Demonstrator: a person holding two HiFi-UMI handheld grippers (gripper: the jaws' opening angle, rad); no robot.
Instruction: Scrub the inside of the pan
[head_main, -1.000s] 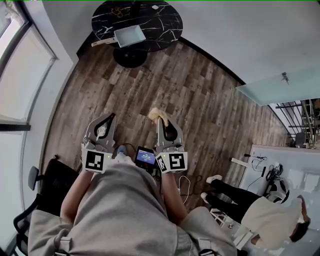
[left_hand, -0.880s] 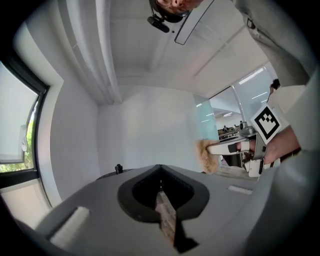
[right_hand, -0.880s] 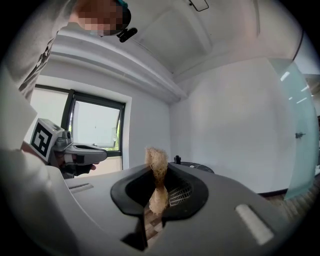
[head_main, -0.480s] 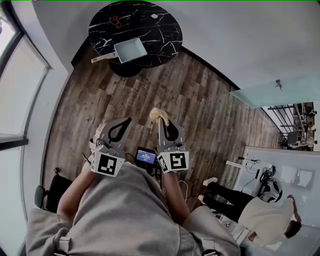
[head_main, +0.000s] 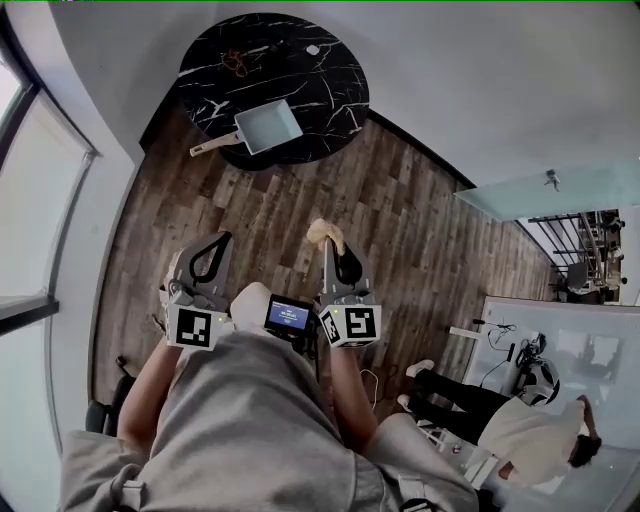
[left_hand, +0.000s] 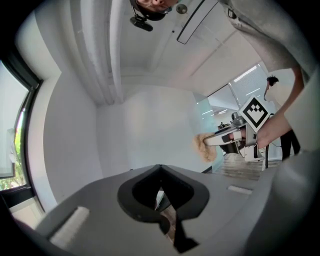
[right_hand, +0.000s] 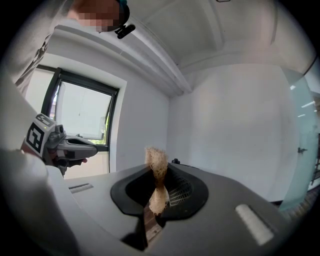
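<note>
The right gripper (head_main: 329, 247) is closed on a tan fibrous scrubber (head_main: 325, 233). In the right gripper view the jaws pinch the scrubber at its middle, and a tuft stands above them. The left gripper (head_main: 221, 240) has its jaws fully together with nothing between them. Both grippers are held close to the person's body over the wood floor (head_main: 400, 220), well apart from the work. The pan (head_main: 268, 126), square with a pale interior, lies on the round black table (head_main: 330, 60) near its near edge. Its handle (head_main: 212, 145) points toward the table's left edge. Expect the pan to be rigid, fairly light and liable to slide on the polished top, so steady it at the handle with the left gripper. The scrubber is soft and will compress under pressure, and the mid-body pinch looks adequate for scrubbing.
</note>
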